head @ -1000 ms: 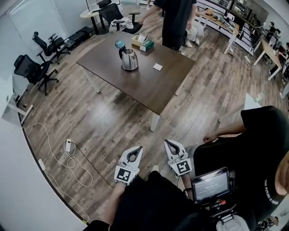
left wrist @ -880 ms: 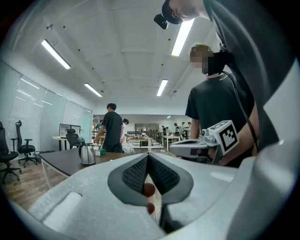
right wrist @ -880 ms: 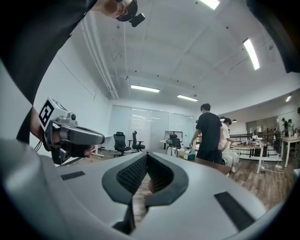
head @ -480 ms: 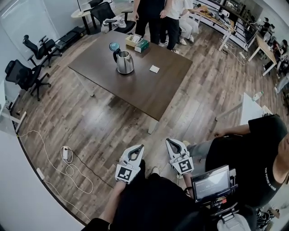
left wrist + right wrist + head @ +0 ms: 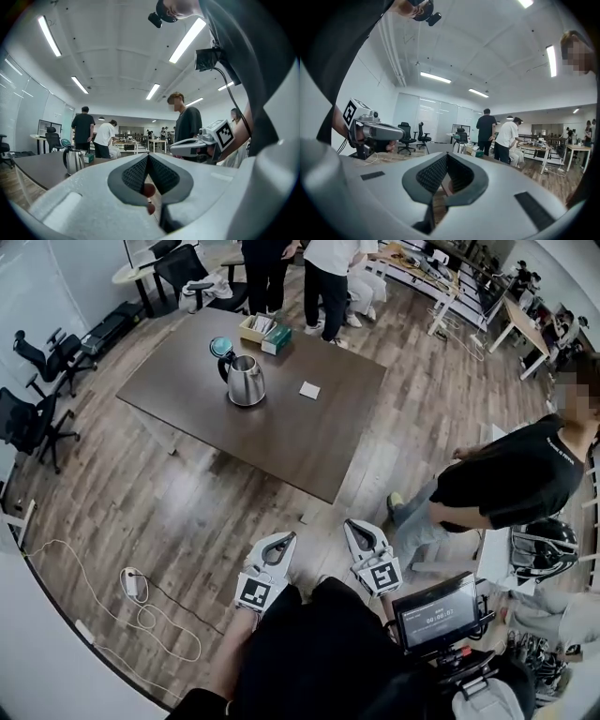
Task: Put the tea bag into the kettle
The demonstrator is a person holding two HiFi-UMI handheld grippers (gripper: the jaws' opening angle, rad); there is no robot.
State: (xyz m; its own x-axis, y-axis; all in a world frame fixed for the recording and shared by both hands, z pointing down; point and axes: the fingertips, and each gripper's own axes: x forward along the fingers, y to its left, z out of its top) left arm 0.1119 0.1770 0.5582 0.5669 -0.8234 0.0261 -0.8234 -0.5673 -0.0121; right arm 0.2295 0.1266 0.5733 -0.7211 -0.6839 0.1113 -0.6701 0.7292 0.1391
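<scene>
The steel kettle [image 5: 246, 381] stands open on the far part of the brown table [image 5: 281, 437], with its teal lid [image 5: 221, 346] lying behind it. The tea bag [image 5: 309, 389], a small white square, lies on the table to the kettle's right. Both grippers are held low over the floor, well short of the table's near corner. My left gripper [image 5: 284, 538] is shut and holds nothing, and so is my right gripper [image 5: 352, 524]. In the left gripper view the left gripper [image 5: 148, 157] points past the kettle [image 5: 74, 161]. The right gripper [image 5: 446, 156] shows closed jaws.
Small boxes [image 5: 262, 331] sit at the table's far edge, where people [image 5: 323, 268] stand. A person in a black shirt [image 5: 497, 484] stands on the right. Office chairs [image 5: 28, 418] line the left side. A power strip with cable [image 5: 131, 582] lies on the floor, lower left.
The table and kettle have slid left and slightly down in the head view. The person in black on the right has moved further off. Both grippers stay shut, nearly still.
</scene>
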